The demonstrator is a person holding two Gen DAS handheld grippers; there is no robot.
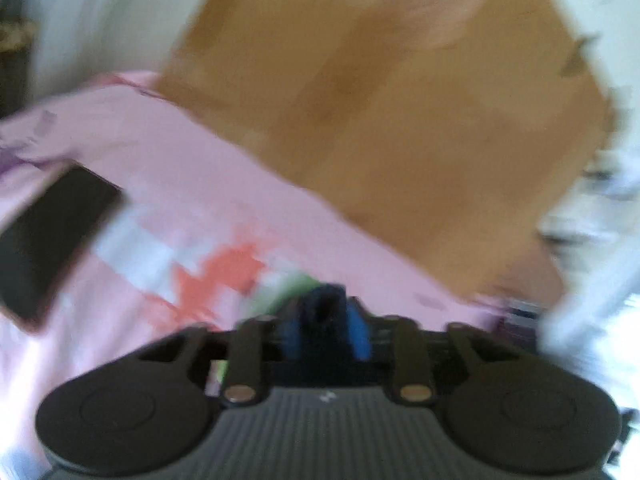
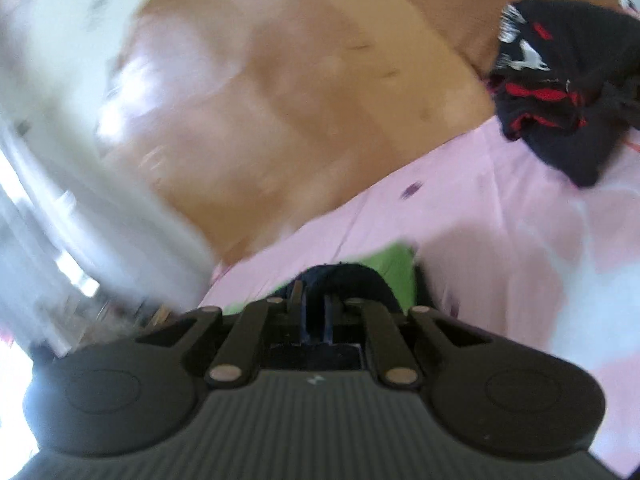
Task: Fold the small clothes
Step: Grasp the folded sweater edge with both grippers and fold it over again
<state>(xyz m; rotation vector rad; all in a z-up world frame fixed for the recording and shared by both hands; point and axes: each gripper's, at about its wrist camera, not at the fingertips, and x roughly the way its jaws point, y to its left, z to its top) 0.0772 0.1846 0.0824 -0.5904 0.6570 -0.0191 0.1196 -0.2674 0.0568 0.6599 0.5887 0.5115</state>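
Left gripper (image 1: 325, 312): jaws drawn together on a dark cloth (image 1: 324, 300), directly at the tips, over a pink sheet (image 1: 200, 184). Right gripper (image 2: 314, 312): jaws nearly together, clamped on a dark garment (image 2: 340, 276) beside green fabric (image 2: 394, 264). Black-and-red clothes (image 2: 560, 80) lie far right; black phone (image 1: 52, 240) near left.

grippers: 2 (image 1: 326, 312) (image 2: 314, 312) | dark garment: 1 (image 2: 568, 80) | pink sheet: 1 (image 2: 480, 208) | phone: 1 (image 1: 52, 240)
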